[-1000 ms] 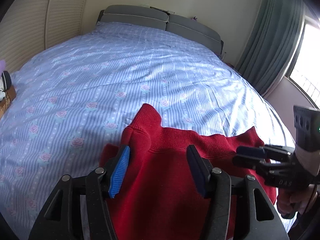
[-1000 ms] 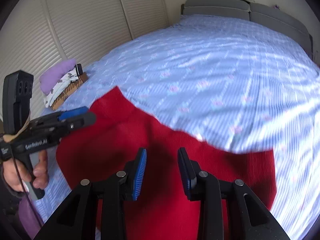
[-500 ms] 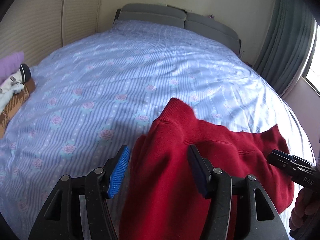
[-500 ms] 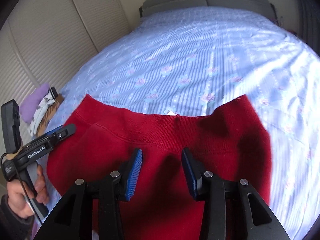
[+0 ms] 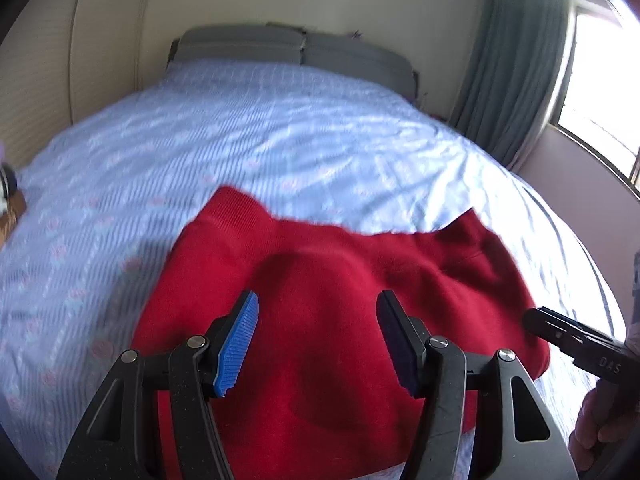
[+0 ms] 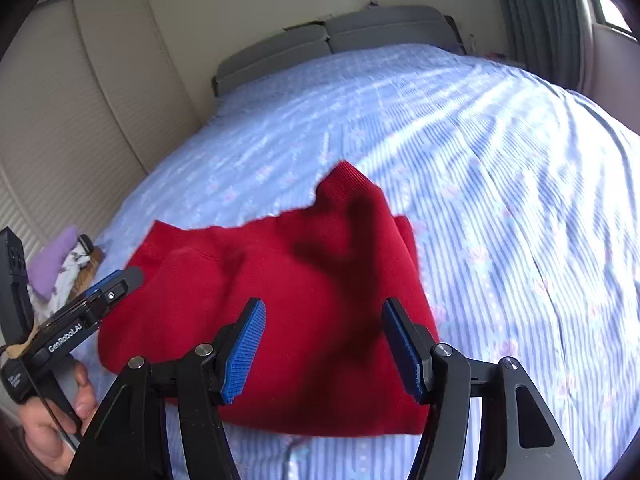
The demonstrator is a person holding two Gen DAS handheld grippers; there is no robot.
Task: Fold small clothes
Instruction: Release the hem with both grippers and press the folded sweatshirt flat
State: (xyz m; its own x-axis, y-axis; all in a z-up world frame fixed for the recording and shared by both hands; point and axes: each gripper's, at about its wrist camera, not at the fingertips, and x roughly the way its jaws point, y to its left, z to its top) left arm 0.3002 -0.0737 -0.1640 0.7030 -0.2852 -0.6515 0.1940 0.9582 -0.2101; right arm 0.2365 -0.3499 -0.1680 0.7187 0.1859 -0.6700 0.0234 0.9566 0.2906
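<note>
- The bed (image 5: 280, 148), under its blue striped floral sheet, fills both my views; in the left view it has slid sideways since a second ago and the window (image 5: 600, 92) now shows.
- The red sweater (image 5: 340, 320) lies folded on the near part of the bed; a second ago it was more spread out, with one corner turned up.
- My right gripper (image 6: 324, 344) has its fingers opening, wider than a second ago, nothing between the pads, poised over the sweater.
- My left gripper (image 5: 318, 340) stands about half open, gripping nothing, above the sweater.
- Writing: "GenRobot.AI" on the left gripper's side in the right view; "DAS" on the right gripper in the left view.
</note>
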